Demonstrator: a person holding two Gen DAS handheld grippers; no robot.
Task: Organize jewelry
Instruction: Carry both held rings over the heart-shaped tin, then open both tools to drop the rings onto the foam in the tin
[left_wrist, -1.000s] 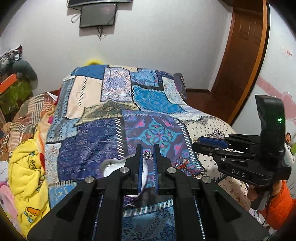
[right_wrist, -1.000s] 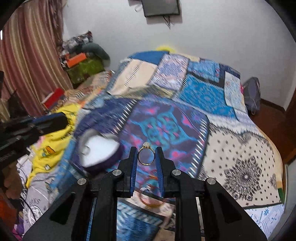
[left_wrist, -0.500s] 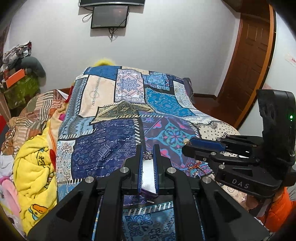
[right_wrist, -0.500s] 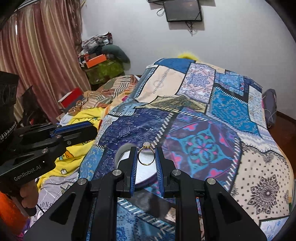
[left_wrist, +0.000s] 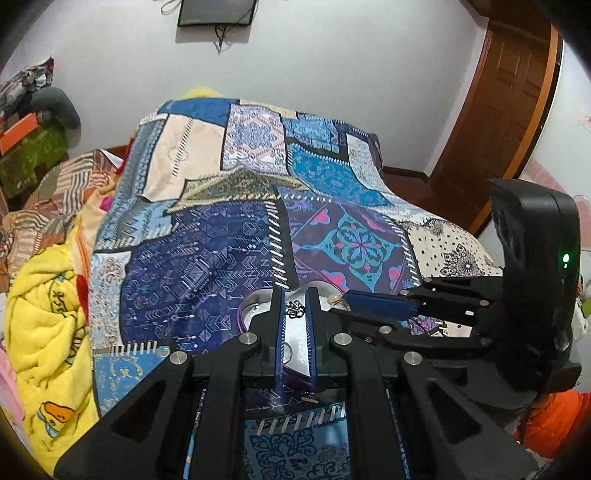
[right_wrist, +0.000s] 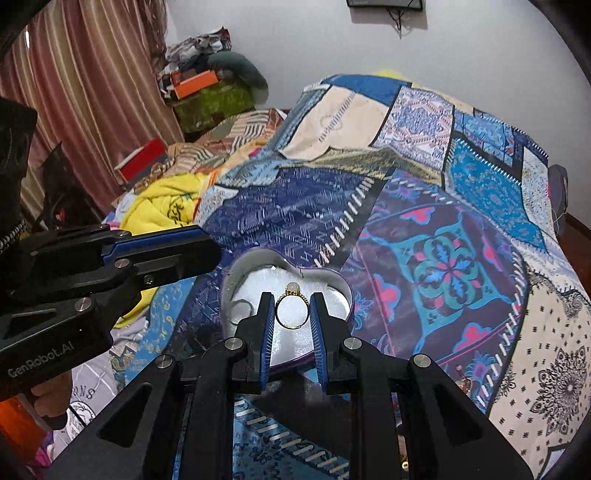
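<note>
A heart-shaped tin (right_wrist: 236, 271) with a silver inside and purple rim lies on the patchwork bedspread; it also shows in the left wrist view (left_wrist: 255, 301). My right gripper (right_wrist: 293, 308) is shut on a gold ring with a pale stone (right_wrist: 291, 304) and holds it over the tin. My left gripper (left_wrist: 294, 308) is shut on a small silver ornament (left_wrist: 295, 309), also above the tin. A thin ring (right_wrist: 240, 310) lies inside the tin at its left. The right gripper's fingertips (left_wrist: 373, 301) reach in from the right in the left wrist view.
The patchwork bedspread (left_wrist: 207, 266) covers the bed. A yellow blanket (left_wrist: 44, 314) and piled clothes lie at the left. More small jewelry (right_wrist: 463, 384) lies on the bedspread right of the tin. A wooden door (left_wrist: 498, 110) stands at the right, curtains (right_wrist: 85, 92) at the left.
Both grippers have moved in over the heart-shaped tin, each still holding its piece. The right gripper has come close beside the left one.
</note>
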